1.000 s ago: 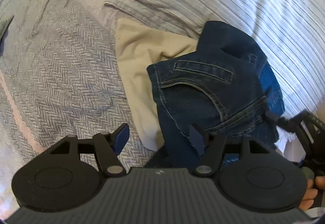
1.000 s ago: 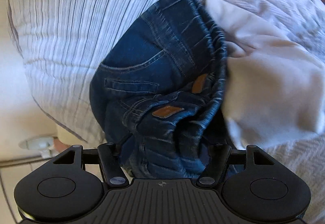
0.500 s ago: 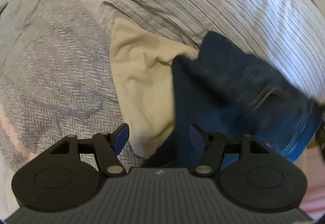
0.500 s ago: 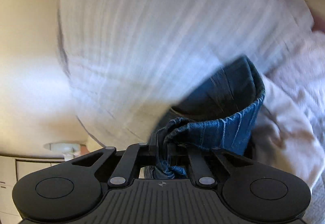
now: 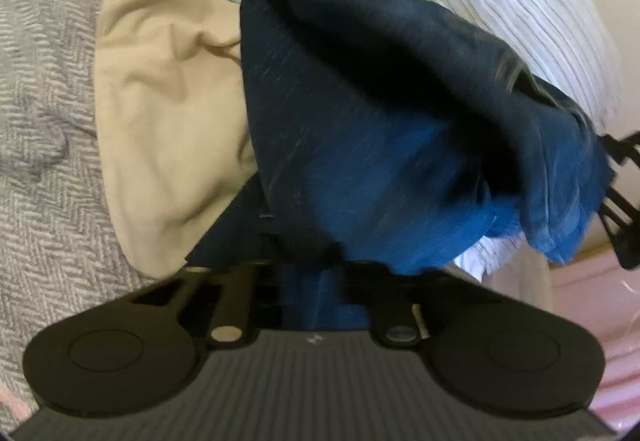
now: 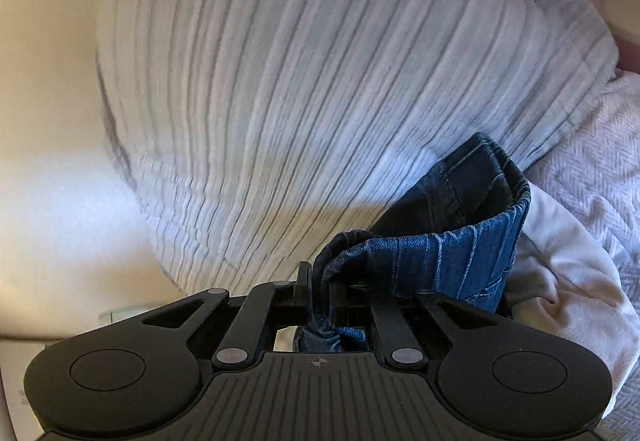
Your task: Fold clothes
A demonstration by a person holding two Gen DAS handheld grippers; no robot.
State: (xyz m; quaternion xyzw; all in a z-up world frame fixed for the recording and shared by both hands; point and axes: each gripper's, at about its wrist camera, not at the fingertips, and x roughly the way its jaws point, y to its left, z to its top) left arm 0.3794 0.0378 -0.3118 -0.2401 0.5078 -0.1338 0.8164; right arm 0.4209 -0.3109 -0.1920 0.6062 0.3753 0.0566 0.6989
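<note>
Dark blue jeans [image 5: 360, 145], bunched and lifted off the bed [image 5: 44, 129], hang between both tongs. Left tongs [image 5: 312, 273] and right tongs [image 6: 320, 297] each clench denim. Beige cloth [image 5: 168, 121] lies at nine o'clock, striped pillow [image 6: 320, 81] at twelve.

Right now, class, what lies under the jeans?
Under the jeans, a cream garment shows at their left edge, lying on the herringbone blanket. How far it extends beneath is covered.

Black ribbed left gripper [image 5: 310, 265]; matching right gripper [image 6: 320, 291]; silver pivot screws
</note>
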